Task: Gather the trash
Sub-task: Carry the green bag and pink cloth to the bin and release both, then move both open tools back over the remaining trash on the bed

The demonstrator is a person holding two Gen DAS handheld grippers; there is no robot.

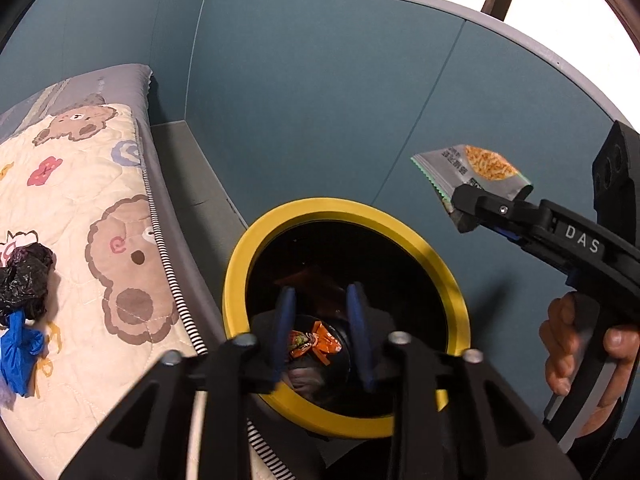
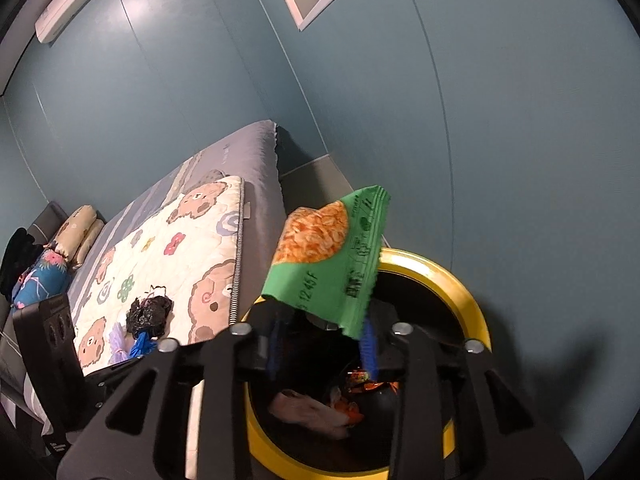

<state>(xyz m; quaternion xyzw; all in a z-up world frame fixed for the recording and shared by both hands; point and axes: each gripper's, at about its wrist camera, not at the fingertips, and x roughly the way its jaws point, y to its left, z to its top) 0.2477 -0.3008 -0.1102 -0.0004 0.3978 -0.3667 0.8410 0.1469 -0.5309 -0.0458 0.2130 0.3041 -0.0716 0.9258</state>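
A black trash bin with a yellow rim [image 1: 240,264] [image 2: 476,300] stands on the floor beside the bed. My left gripper [image 1: 322,332] is open and empty above the bin mouth; an orange wrapper [image 1: 316,344] lies inside below it. My right gripper [image 1: 464,210] [image 2: 324,344] is shut on a green snack packet [image 2: 332,260], whose silver side [image 1: 476,172] shows in the left wrist view, held above the bin. A crumpled black bag [image 1: 24,280] [image 2: 150,314] and a blue piece of trash [image 1: 20,352] [image 2: 142,346] lie on the bed quilt.
The bed with a bear-print quilt [image 1: 80,200] [image 2: 180,248] lies left of the bin. Pillows [image 2: 76,236] sit at its far end. A blue wall [image 1: 320,100] stands behind the bin. Other wrappers [image 2: 312,412] lie inside the bin.
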